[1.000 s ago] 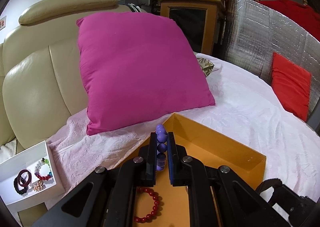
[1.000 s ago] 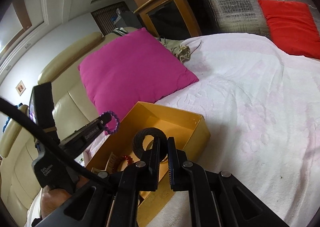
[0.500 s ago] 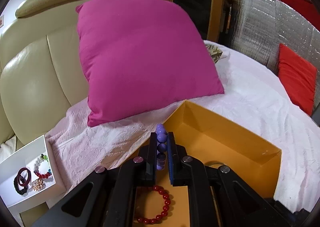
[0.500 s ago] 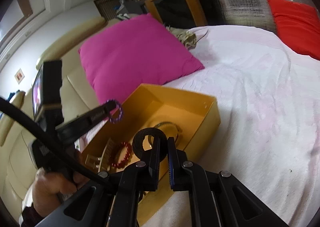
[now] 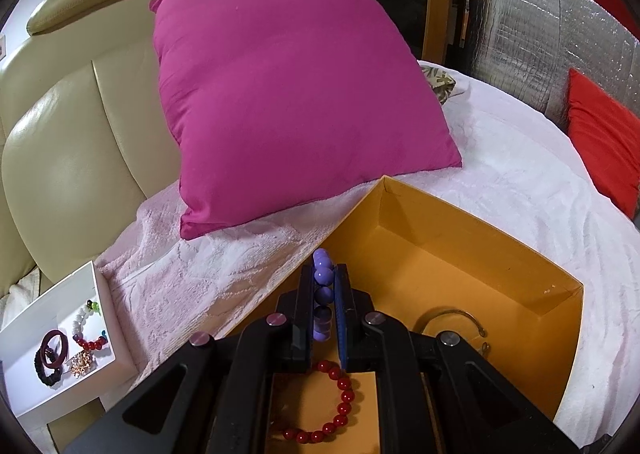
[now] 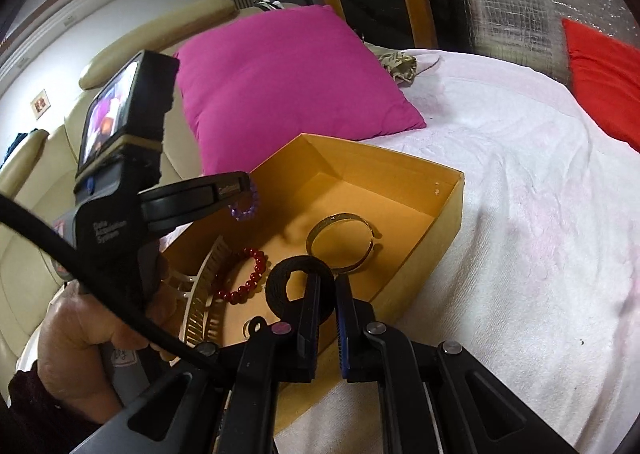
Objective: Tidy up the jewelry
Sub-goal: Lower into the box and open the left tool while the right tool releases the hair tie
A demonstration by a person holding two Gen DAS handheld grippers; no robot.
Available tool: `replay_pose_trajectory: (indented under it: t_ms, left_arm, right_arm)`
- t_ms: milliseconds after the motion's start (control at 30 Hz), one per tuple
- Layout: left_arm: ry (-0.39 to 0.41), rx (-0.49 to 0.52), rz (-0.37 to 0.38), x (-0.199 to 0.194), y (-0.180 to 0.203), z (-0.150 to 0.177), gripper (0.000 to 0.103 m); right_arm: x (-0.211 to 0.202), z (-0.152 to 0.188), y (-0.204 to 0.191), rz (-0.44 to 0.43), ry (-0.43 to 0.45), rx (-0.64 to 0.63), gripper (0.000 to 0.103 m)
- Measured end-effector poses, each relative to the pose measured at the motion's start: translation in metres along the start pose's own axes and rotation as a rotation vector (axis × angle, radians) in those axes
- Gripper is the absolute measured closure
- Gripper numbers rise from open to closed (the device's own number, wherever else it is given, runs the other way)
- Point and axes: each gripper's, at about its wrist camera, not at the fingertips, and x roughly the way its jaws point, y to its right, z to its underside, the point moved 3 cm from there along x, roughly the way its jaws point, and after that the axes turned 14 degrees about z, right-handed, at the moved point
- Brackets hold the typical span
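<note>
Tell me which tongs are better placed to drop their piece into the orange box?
Left. Its tongs hold the purple bracelet above the orange box interior; the right tongs hold the black band near its front wall.

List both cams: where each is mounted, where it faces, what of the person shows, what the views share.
Left wrist: on the left tool, angled down over the orange box toward the pink pillow; purple bead bracelet pinched; no body visible.
Right wrist: on the right tool, angled down at the box from its other side; black band gripped; left hand shows.
Shared: box, pillow, red bead bracelet, gold bangle.
</note>
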Motion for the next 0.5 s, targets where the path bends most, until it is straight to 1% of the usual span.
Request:
replay_pose_trajectory:
  t_ms: [267, 500]
  left_arm:
    - [0.006, 0.009, -0.008, -0.0016, 0.0008, -0.0004, 0.094]
    - [0.01, 0.005, -0.013, -0.0023, -0.0003, -0.0008, 0.094]
  right_arm:
    - [0.0024, -0.0001, -0.0008, 0.009, -0.004, -0.002, 0.094]
    - [0.0035, 0.0021, -0.0054, -0.002, -0.012, -0.006, 0.094]
